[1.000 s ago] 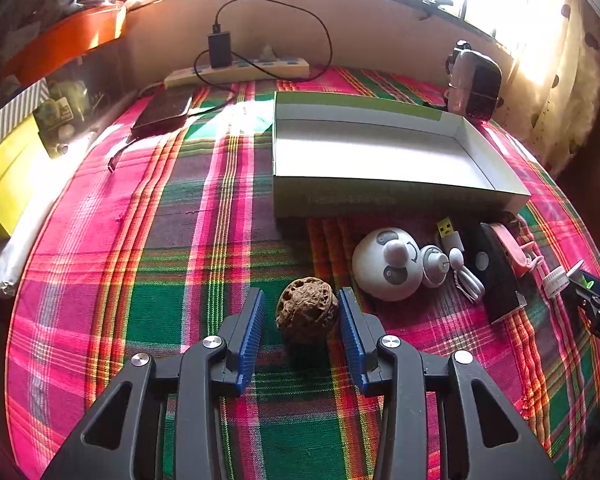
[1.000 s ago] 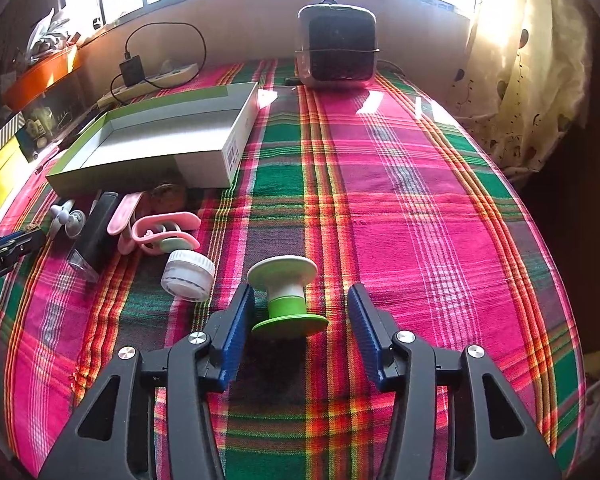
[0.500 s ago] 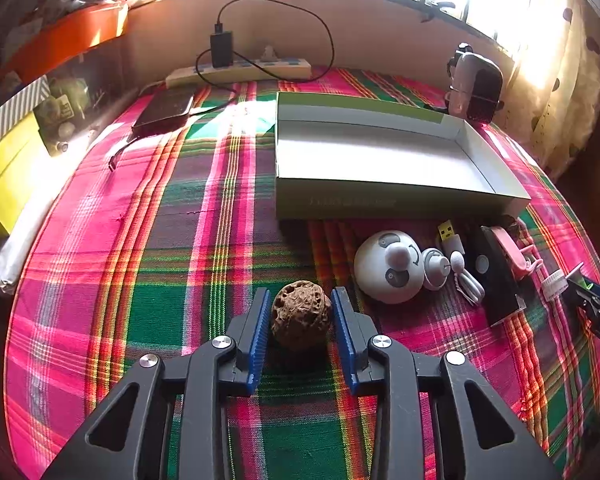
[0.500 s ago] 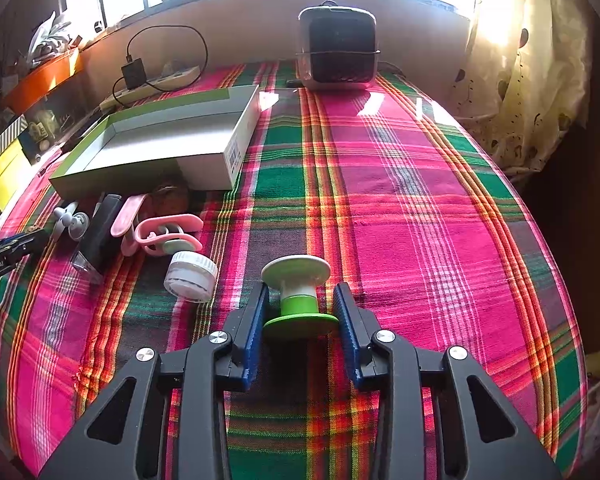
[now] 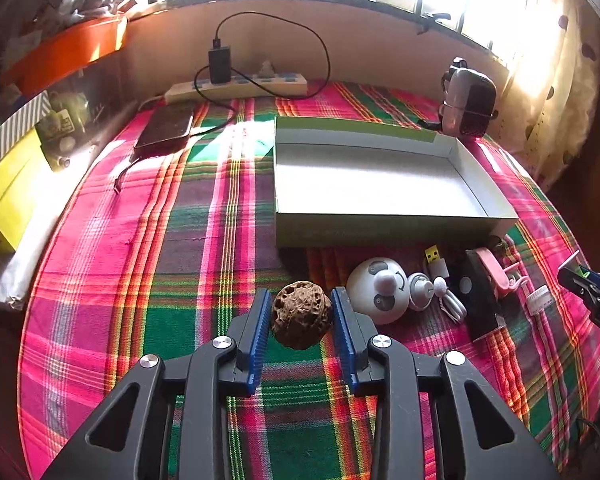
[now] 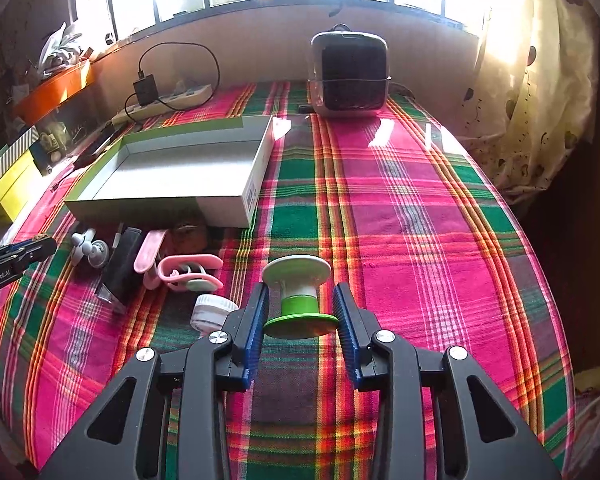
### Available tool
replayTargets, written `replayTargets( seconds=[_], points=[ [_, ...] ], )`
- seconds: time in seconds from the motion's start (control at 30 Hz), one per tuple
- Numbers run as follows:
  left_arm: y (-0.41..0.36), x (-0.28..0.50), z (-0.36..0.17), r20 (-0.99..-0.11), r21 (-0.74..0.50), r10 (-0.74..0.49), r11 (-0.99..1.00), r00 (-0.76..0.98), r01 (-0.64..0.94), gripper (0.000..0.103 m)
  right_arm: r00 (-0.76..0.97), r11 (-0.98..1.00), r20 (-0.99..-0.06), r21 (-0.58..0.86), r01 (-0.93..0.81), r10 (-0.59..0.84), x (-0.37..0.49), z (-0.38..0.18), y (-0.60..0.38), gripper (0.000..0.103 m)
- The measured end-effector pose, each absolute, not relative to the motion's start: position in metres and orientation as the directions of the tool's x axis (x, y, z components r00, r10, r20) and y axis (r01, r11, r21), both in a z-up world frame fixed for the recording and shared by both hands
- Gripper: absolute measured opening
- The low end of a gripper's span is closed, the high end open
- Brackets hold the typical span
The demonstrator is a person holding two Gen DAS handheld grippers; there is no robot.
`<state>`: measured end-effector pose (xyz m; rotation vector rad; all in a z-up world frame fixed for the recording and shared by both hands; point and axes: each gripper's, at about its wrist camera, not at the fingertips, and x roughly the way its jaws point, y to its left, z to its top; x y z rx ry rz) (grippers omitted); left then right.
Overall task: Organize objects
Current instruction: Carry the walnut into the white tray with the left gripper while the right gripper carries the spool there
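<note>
I count 2 grippers, each clamped on 1 thing. My left gripper (image 5: pixel 301 316) has its blue pads pressed on both sides of a walnut (image 5: pixel 301 314): brown, round, deeply pitted, held near the middle of the cloth, in front of the box. My right gripper (image 6: pixel 301 312) grips 1 spool (image 6: pixel 300 298) by its lower green rim; the spool stands upright, with a white top disc, a white and green core, and a green base. Both sets of jaws have just been closing onto these things and stand partly closed around them.

There is 1 shallow open box (image 5: pixel 380 188), white inside with green edges, empty, far of the walnut. Right of the walnut lies a row of small things: 1 white round toy (image 5: pixel 376 290) just beside the gripper, 1 white cable (image 5: pixel 446 292), 1 black block (image 5: pixel 478 300), 1 pink clip (image 6: pixel 188 272) and 1 white cap (image 6: pixel 212 312).

The surface is a plaid cloth (image 6: pixel 400 200) in pink, green and orange. At the far edge sit 1 power strip (image 5: pixel 240 86) with a black charger plugged in, 1 dark phone (image 5: pixel 166 128) and 1 small fan (image 6: pixel 350 76). A bright window runs along the far wall, a curtain (image 6: pixel 540 100) hangs on the right, and 1 orange tray (image 5: pixel 66 52) sits far left.
</note>
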<state>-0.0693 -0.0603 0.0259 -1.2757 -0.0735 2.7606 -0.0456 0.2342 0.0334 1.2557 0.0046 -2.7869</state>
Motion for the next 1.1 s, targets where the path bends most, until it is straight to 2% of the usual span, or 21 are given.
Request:
replayTargets(
  seconds=[0.63, 1.1],
  points=[
    [-0.041, -0.136, 0.048, -0.752, -0.105, 0.160, -0.987, -0.639, -0.124, 0.029, -0.664, -0.976, -0.728, 0.036, 0.213, -0.172, -0.120, 0.066, 0.184, 0.035],
    [-0.023, -0.197, 0.033, -0.778, -0.095, 0.168, -0.984, -0.605, -0.151, 0.029, -0.607, -0.975, -0.775, 0.051, 0.216, -0.175, -0.197, 0.043, 0.161, 0.035]
  ],
)
